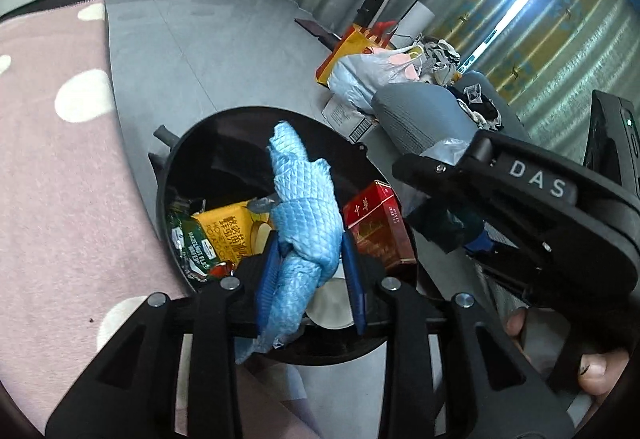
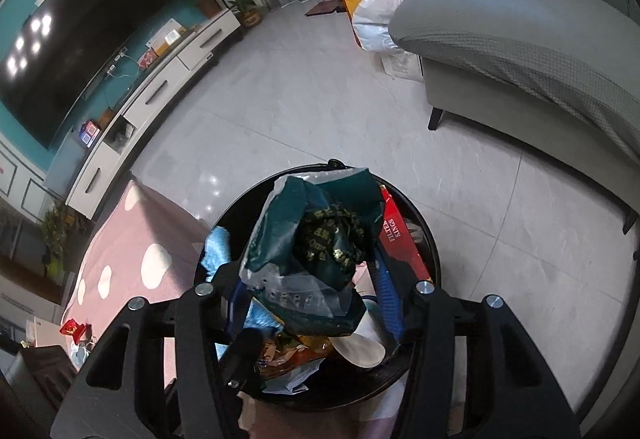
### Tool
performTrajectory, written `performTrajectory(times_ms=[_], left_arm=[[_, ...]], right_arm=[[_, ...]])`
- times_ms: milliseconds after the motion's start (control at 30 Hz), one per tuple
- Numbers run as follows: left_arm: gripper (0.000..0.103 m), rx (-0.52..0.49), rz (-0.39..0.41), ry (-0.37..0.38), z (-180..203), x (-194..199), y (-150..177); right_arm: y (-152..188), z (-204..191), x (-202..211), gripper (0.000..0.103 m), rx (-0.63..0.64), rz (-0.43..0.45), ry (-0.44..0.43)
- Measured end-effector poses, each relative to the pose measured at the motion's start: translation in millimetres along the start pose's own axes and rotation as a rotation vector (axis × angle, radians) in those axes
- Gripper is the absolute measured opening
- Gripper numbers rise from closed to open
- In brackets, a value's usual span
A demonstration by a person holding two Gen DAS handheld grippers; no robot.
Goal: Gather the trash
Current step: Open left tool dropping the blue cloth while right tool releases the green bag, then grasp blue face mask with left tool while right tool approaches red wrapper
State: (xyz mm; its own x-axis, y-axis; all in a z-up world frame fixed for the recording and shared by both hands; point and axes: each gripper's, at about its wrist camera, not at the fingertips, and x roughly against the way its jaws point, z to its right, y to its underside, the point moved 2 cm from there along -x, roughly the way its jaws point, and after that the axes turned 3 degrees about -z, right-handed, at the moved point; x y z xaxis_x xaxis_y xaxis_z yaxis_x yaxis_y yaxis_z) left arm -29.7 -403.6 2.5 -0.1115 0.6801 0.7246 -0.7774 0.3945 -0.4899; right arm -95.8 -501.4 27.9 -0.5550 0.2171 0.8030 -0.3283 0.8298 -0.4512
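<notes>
Two claws hang over the round black trash bin (image 1: 188, 143), which stands on the grey tiled floor (image 2: 340, 95) at the edge of a pink rug with white dots (image 1: 48, 167). The left claw (image 1: 310, 271) has a crumpled light-blue cloth (image 1: 304, 207) between its blue pads (image 1: 267, 271); the pads lie against the cloth's sides, though how firmly they press cannot be told. The cloth rises past the fingertips above the bin's mouth. The right claw (image 2: 316, 295) has a dark green wrapper with gold print and a clear plastic flap (image 2: 320, 239) between its jaws, likewise over the bin; the wrapper fills the gap and touches both pads, so it reads as grasped. Inside the bin lie a red cigarette carton (image 1: 376, 227), a yellow snack packet (image 1: 232, 231) and a green packet (image 1: 192, 243), the carton leaning against the far wall. A thumb (image 1: 600, 375) of the hand on the right tool shows at the left camera's lower right. A grey sofa (image 2: 520, 31) stands beyond the bin.
</notes>
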Motion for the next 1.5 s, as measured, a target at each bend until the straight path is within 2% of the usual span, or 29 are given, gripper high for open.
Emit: performTrajectory(times_ms=[100,233,333,400,500,600,700,800,833,967,1067,1167,1233,1367,1500], left_arm=[[0.05,0.012,0.013,0.019,-1,2,-5],[0.055,-0.012,0.051,0.006,-2,17,-7],[0.064,0.006,0.091,-0.004,-11,36,-10],[0.075,0.016,0.118,-0.024,-20,50,-12],[0.093,0.014,0.186,-0.112,-43,79,-16],[0.097,0.058,0.247,-0.225,-71,107,-18],[0.099,0.109,0.293,-0.298,-103,137,-21],[0.1,0.175,0.358,-0.428,-145,177,-25],[0.1,0.229,0.386,-0.491,-167,195,-25],[0.1,0.404,0.448,-0.6,-233,242,-21],[0.099,0.491,0.46,-0.663,-277,265,-16],[0.099,0.525,0.453,-0.732,-316,280,-13],[0.099,0.546,0.446,-0.727,-334,283,-12],[0.099,0.599,0.424,-0.663,-363,283,-9],[0.093,0.641,0.424,-0.619,-377,272,-9]], right_arm=[[0,-1,0,0.06,-0.004,-0.004,-0.005],[-2,-1,8,0.068,-0.011,0.032,-0.015],[-2,-3,15,0.072,-0.013,0.055,-0.024],[-1,-5,16,0.076,-0.007,0.06,-0.017],[0,-11,16,0.079,0.016,0.064,0.004],[2,-19,16,0.08,0.04,0.069,0.021],[3,-29,17,0.081,0.071,0.075,0.021],[5,-39,19,0.083,0.1,0.085,0.025],[6,-42,20,0.083,0.106,0.087,0.028],[10,-54,21,0.083,0.143,0.094,0.037],[14,-65,20,0.083,0.181,0.093,0.037],[17,-70,18,0.083,0.199,0.093,0.052],[19,-75,16,0.083,0.215,0.091,0.06],[23,-84,16,0.083,0.247,0.089,0.064],[27,-94,15,0.083,0.279,0.096,0.073]])
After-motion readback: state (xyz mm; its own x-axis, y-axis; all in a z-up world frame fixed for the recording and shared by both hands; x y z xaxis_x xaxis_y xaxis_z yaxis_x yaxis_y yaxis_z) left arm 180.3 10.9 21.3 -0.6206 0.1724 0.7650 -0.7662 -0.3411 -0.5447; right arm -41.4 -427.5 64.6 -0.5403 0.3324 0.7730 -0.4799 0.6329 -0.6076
